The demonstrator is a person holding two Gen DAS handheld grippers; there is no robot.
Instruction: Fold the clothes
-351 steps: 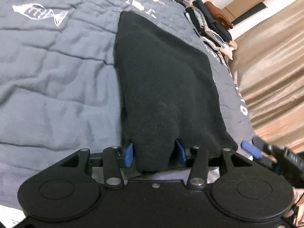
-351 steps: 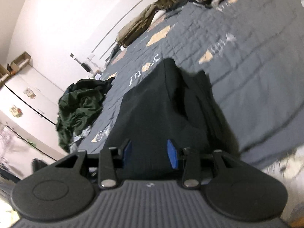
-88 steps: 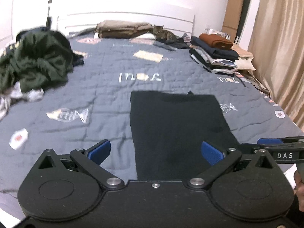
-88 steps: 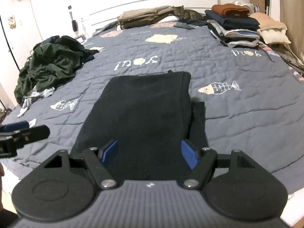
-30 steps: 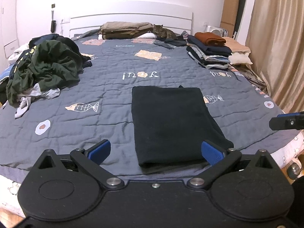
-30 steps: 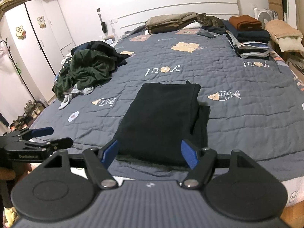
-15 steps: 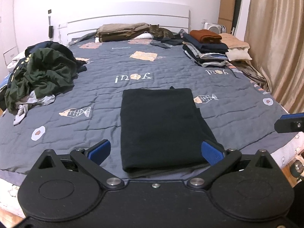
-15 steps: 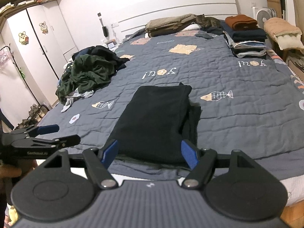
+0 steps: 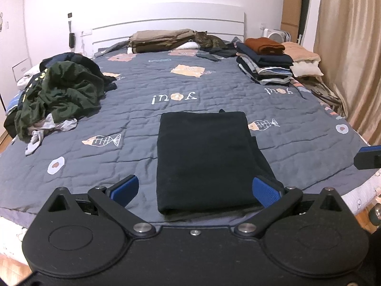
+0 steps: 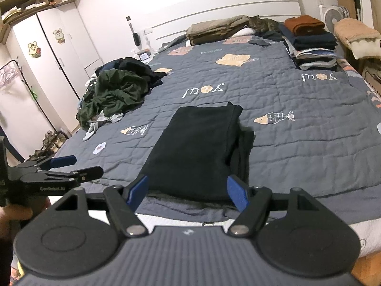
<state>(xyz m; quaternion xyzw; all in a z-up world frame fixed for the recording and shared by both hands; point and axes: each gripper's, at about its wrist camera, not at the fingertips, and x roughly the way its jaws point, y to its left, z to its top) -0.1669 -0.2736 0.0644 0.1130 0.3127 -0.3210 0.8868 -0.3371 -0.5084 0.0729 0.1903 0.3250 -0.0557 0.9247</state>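
A folded black garment (image 9: pixel 204 157) lies flat near the front edge of the grey quilted bed (image 9: pixel 142 109); it also shows in the right wrist view (image 10: pixel 197 152). My left gripper (image 9: pixel 194 189) is open and empty, held back from the bed with the garment's near edge between its blue pads. My right gripper (image 10: pixel 188 190) is open and empty, also off the bed's front edge. The left gripper also shows at the left of the right wrist view (image 10: pixel 64 166). One right fingertip (image 9: pixel 368 157) shows at the right edge of the left wrist view.
A heap of unfolded dark green clothes (image 9: pixel 59 93) lies on the bed's left side. A stack of folded clothes (image 9: pixel 264 62) stands at the back right. A cat (image 9: pixel 208 39) and folded beige bedding (image 9: pixel 162 40) lie by the headboard. Curtains (image 9: pixel 352 47) hang on the right; a wardrobe (image 10: pixel 47 66) stands left.
Both grippers let go of the black garment and opened, then drew back and up from the bed. In the last second they have only shifted slightly; the garment lies still.
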